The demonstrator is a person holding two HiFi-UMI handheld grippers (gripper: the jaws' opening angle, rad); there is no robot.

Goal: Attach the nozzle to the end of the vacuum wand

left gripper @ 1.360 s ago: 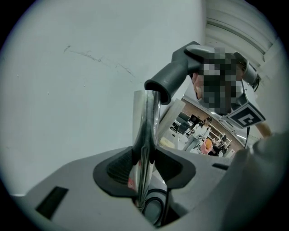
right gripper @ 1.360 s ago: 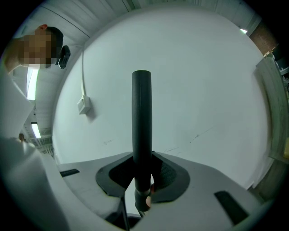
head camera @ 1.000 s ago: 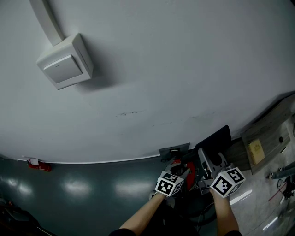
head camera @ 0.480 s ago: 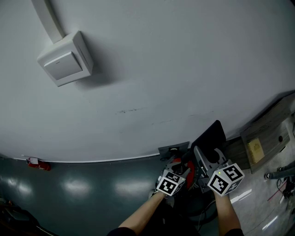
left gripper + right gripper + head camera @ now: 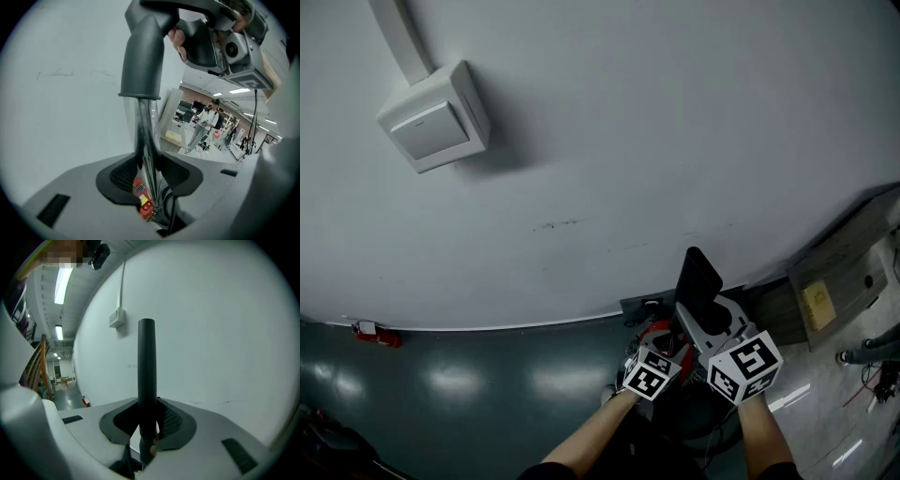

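In the head view my right gripper (image 5: 712, 321) is shut on the nozzle (image 5: 698, 281), whose flat black head stands edge-on against the white wall. Seen from the right gripper view, that nozzle (image 5: 146, 366) rises straight up between the pads of the right gripper (image 5: 146, 420). My left gripper (image 5: 661, 345) sits just left of it over the red vacuum body (image 5: 661, 333). The left gripper view shows the left gripper (image 5: 149, 176) shut on the clear vacuum wand (image 5: 146, 136). The nozzle's grey neck (image 5: 143, 56) meets the wand's top end; how far it is seated I cannot tell.
A white wall box (image 5: 434, 117) with a conduit hangs at upper left. A wall socket (image 5: 652, 305) sits just above the dark green lower wall band (image 5: 487, 384). A small red object (image 5: 380, 336) is at far left. Wooden furniture (image 5: 834, 281) stands at right.
My right gripper has rolled and shifted left toward the left gripper, turning the nozzle from a broad slanted face to edge-on and upright. The left gripper has barely moved.
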